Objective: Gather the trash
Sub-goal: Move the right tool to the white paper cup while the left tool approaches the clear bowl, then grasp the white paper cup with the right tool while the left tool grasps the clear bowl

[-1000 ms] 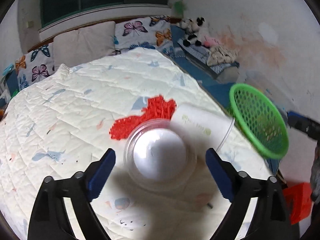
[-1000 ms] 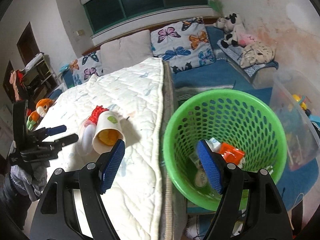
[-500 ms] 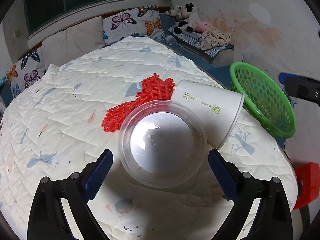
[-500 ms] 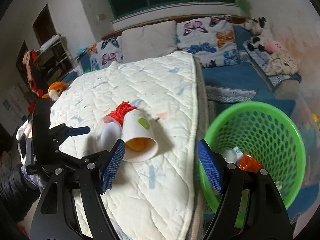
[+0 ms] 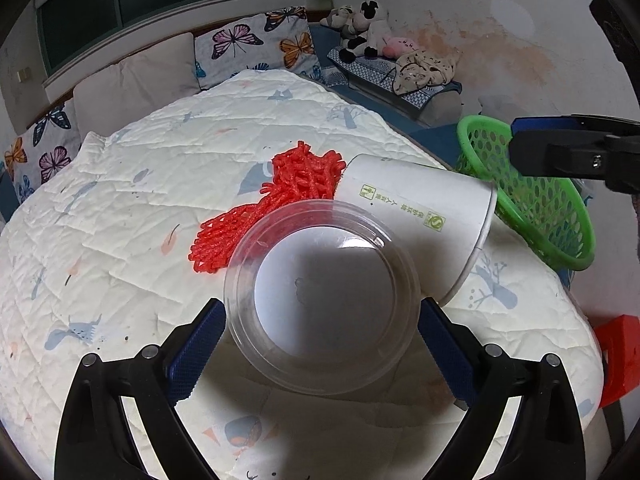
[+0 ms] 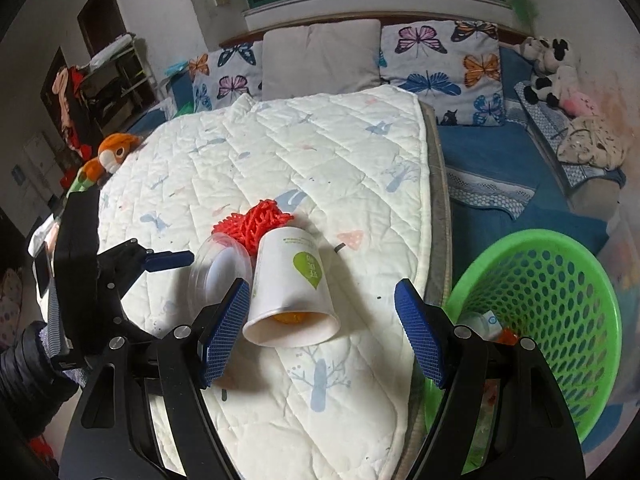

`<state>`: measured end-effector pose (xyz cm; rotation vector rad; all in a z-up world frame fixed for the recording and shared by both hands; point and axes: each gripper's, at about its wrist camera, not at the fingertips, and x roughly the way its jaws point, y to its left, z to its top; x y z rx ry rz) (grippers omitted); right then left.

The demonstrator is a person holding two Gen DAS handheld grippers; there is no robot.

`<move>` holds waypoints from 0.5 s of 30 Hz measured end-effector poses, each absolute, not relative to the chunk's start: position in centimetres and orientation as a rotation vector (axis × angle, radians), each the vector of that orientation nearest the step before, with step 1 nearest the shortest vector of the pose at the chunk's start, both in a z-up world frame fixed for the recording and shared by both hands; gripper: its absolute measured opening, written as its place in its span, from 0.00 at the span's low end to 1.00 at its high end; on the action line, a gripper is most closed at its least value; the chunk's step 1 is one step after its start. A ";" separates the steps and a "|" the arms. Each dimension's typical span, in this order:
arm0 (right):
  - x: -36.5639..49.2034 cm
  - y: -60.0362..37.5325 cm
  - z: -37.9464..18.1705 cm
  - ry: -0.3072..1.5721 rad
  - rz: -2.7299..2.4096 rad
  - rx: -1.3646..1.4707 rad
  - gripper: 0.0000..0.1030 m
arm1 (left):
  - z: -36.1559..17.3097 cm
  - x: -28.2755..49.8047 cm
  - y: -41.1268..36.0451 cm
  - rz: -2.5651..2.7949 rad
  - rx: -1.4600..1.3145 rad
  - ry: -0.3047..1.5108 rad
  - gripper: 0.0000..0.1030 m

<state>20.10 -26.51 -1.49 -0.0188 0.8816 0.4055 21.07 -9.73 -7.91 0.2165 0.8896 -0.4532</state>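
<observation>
A clear plastic cup (image 5: 322, 296) lies on its side on the white quilt, mouth toward my left gripper (image 5: 320, 356), which is open with one finger on each side of it. A white paper cup (image 5: 420, 224) lies beside it, and a red foam net (image 5: 276, 204) lies behind both. In the right wrist view my open right gripper (image 6: 324, 332) straddles the paper cup (image 6: 292, 284), whose mouth faces the camera. The clear cup (image 6: 218, 266) and red net (image 6: 260, 224) lie to its left and behind. The green mesh basket (image 6: 560, 308) holds some trash.
The quilted bed (image 6: 304, 152) ends at an edge near the basket (image 5: 532, 196). Butterfly pillows (image 6: 440, 60) line the headboard. Plush toys (image 6: 552, 68) lie on a blue bench at right. An orange plush (image 6: 116, 152) sits at the bed's left. A red stool (image 5: 618, 356) stands beside the bed.
My left gripper has moved in around the clear cup. My right gripper has swung left from over the basket to the paper cup on the bed.
</observation>
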 end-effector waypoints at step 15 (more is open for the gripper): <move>24.0 -24.3 -2.8 0.975 0.479 -0.023 0.73 | -7.1 20.3 -8.7 -0.493 0.205 0.862 0.65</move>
